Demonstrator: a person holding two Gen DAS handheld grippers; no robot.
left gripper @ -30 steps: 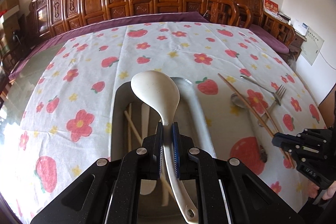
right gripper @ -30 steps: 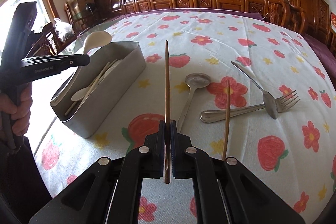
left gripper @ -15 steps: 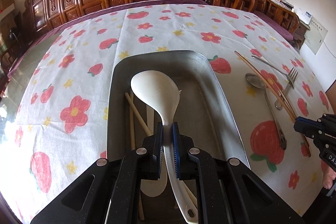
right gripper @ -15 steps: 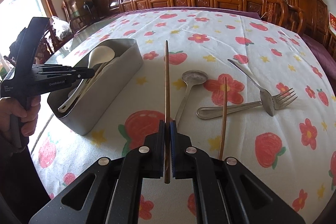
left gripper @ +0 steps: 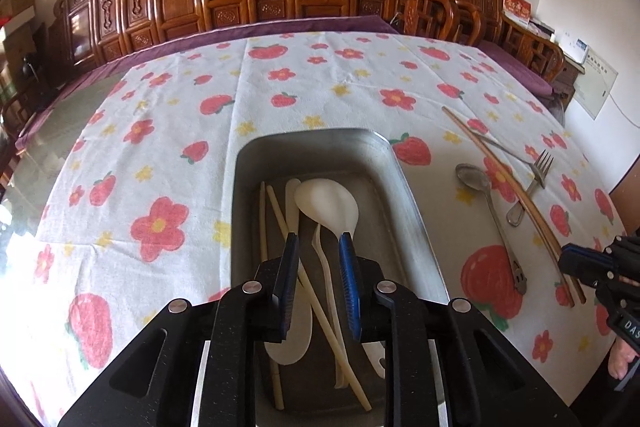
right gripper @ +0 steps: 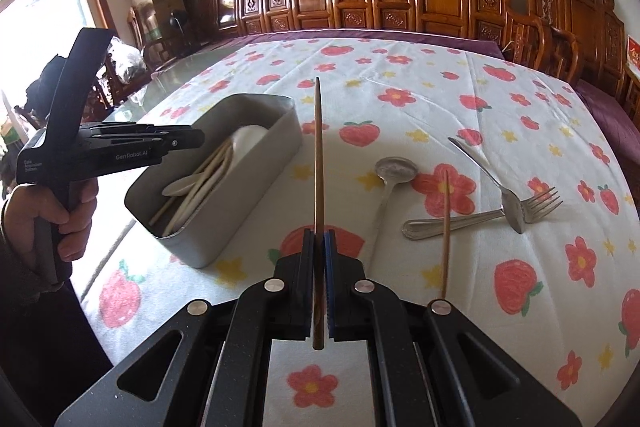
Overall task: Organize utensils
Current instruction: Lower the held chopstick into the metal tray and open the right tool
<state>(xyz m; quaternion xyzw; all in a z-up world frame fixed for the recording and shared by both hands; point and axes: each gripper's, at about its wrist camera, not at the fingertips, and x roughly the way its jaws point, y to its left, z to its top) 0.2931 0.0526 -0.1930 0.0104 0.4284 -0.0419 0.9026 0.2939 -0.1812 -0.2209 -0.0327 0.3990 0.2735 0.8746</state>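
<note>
Utensil sorting: ladle released into tin, chopstick held for transfer.

Left wrist view: the left gripper (left gripper: 319,259), jaws just opened, is seen parted above the white ladle (left gripper: 326,205), which lies free lengthwise inside the metal tin (left gripper: 404,187). Right wrist view: the right gripper (right gripper: 319,267) is clamped on a brown chopstick (right gripper: 318,155) pointing away; the tin lies to its left. "GenRobot.AI" is read on the left gripper's body.

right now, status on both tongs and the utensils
Left tongs just opened, white ladle dropped in metal bin. Right tongs shut on brown chopstick. Second chopstick, spoon, two forks on cloth.
</note>
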